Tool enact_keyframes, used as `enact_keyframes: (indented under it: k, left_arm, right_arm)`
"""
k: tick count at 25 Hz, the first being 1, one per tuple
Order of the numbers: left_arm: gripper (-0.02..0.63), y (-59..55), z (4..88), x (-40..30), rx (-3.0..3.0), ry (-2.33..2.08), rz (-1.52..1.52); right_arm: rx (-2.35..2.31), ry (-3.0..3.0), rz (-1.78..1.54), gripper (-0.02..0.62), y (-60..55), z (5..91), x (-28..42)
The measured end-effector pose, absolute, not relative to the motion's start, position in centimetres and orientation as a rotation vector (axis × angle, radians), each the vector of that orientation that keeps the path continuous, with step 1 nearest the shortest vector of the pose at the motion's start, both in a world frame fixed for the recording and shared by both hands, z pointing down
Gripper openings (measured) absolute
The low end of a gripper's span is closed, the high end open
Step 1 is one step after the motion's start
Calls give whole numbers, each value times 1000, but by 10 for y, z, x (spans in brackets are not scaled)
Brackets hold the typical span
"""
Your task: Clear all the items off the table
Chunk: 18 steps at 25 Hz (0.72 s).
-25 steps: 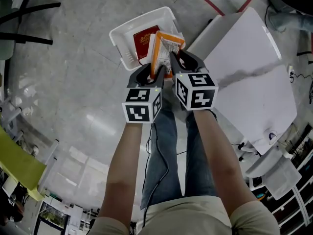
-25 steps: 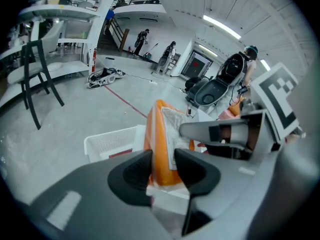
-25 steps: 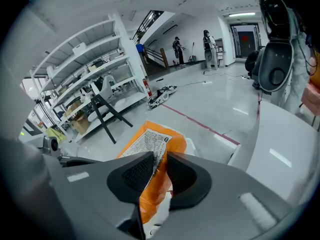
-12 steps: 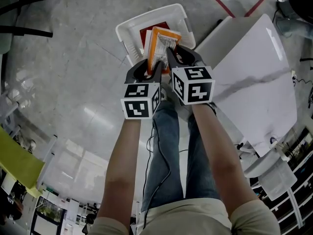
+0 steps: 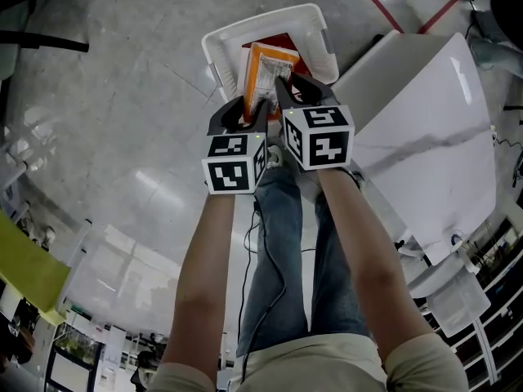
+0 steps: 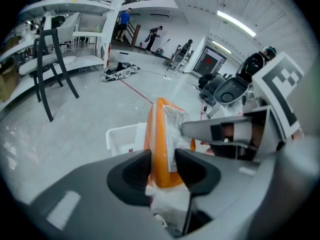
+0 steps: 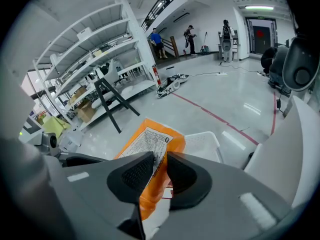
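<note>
An orange packet with a white printed label (image 5: 265, 70) hangs upright over a white plastic basket (image 5: 237, 33) on the floor. Both grippers hold it by its lower edge. My left gripper (image 5: 246, 116) is shut on the packet (image 6: 161, 134) from the left, its pads pressing both faces. My right gripper (image 5: 297, 93) is shut on the same packet (image 7: 150, 140) from the right. A red flat item (image 5: 284, 42) lies inside the basket, mostly hidden behind the packet. The basket's mesh wall (image 6: 122, 134) also shows beyond the left jaws, and its rim (image 7: 206, 140) beyond the right jaws.
A white table top (image 5: 425, 137) stands to the right of the basket, close to my right arm. A black chair (image 6: 50, 64) and white shelving (image 7: 95, 59) stand farther off on the grey floor. The person's legs and a cable are below the grippers.
Both grippers have carried the orange packet forward and down, so it now covers more of the basket and the red item. The grip on it looks unchanged.
</note>
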<state>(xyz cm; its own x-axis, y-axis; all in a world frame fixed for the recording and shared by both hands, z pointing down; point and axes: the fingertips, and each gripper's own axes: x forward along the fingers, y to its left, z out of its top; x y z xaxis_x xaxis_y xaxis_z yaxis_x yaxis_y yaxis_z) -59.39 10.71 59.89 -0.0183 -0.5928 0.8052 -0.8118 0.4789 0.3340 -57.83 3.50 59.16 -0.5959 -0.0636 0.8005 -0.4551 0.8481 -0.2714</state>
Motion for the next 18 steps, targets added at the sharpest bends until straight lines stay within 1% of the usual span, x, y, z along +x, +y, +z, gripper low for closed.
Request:
enact_keyframes:
  k: [10,11,14,18]
  left_arm:
    - [172,112,604,-607,1167,-1722,282]
    - [172,112,604,-610,1162,-1731,284]
    - [207,113,602,-615,1157,-1751,269]
    - [207,117,602,-616,1146,-1759,270]
  right_arm:
    - [376,-2158,556,87,38,591,-589]
    - [380,-2161,551,76,37,590,-590]
    - [382,-2177,546,71,36,587,-593]
    - [380,-2184,544,71,37,585,-592]
